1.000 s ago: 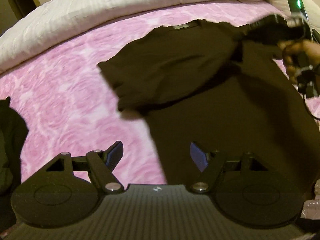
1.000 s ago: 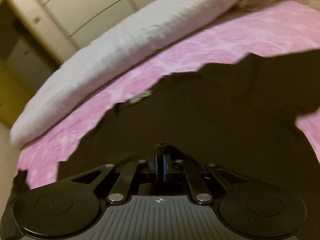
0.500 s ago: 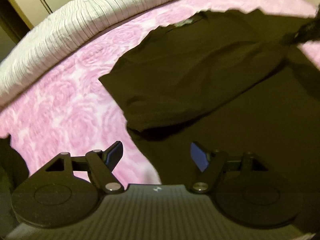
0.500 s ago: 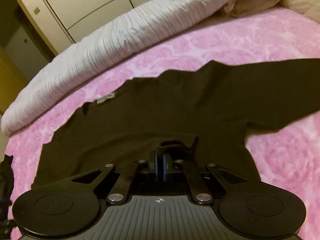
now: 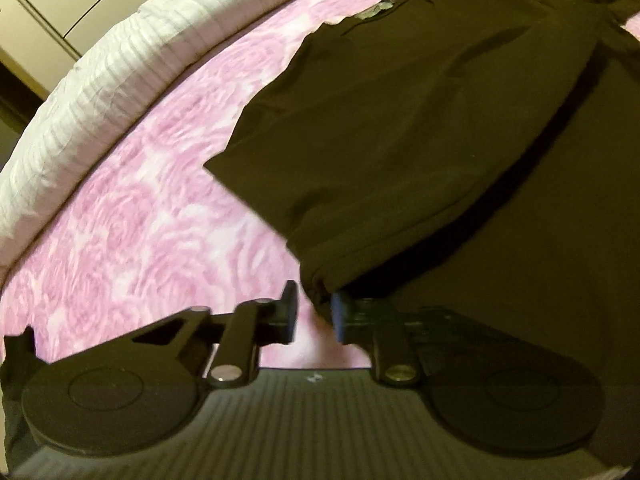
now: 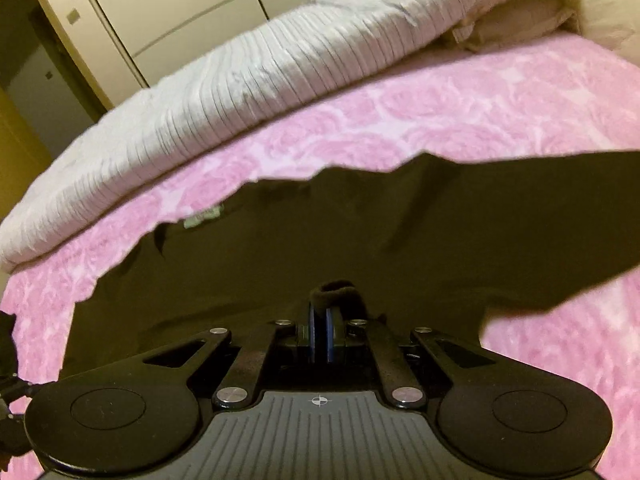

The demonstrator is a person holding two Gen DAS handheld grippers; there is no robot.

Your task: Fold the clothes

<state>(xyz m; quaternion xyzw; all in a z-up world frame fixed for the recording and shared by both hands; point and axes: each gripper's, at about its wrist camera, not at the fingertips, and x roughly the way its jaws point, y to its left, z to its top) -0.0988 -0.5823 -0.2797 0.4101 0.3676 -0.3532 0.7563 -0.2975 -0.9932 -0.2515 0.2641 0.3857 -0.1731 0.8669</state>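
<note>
1. Pink rose-patterned bed cover (image 5: pixel 132 216) fills the scene; pale ribbed duvet (image 6: pixel 248 92) bunched along the bed's far edge, cream wardrobe doors (image 6: pixel 168 8) behind it.
2. Dark brown, nearly black soft-fabric T-shirt (image 5: pixel 400 120) lies spread on the bed cover, right of centre in the left wrist view. Neck label (image 5: pixel 376 10) faces up near the far edge.
3. Left sleeve of the shirt is folded in over the body; its folded edge makes a thick dark ridge running down to the left tool.
4. Left tool (image 5: pixel 314 314): black fingers part-way apart, a clear gap between the blue pads. The right pad (image 5: pixel 339 316) touches the lower corner of the folded sleeve; pink cover shows through the gap. Not clamped on anything.
5. Right wrist view: shirt spans the frame, other sleeve (image 6: pixel 560 216) stretched flat to the right over the pink cover.
6. Right tool (image 6: pixel 320 336): pads pressed together, pinching a small bunched roll of shirt fabric that sticks up just above the fingertips.
</note>
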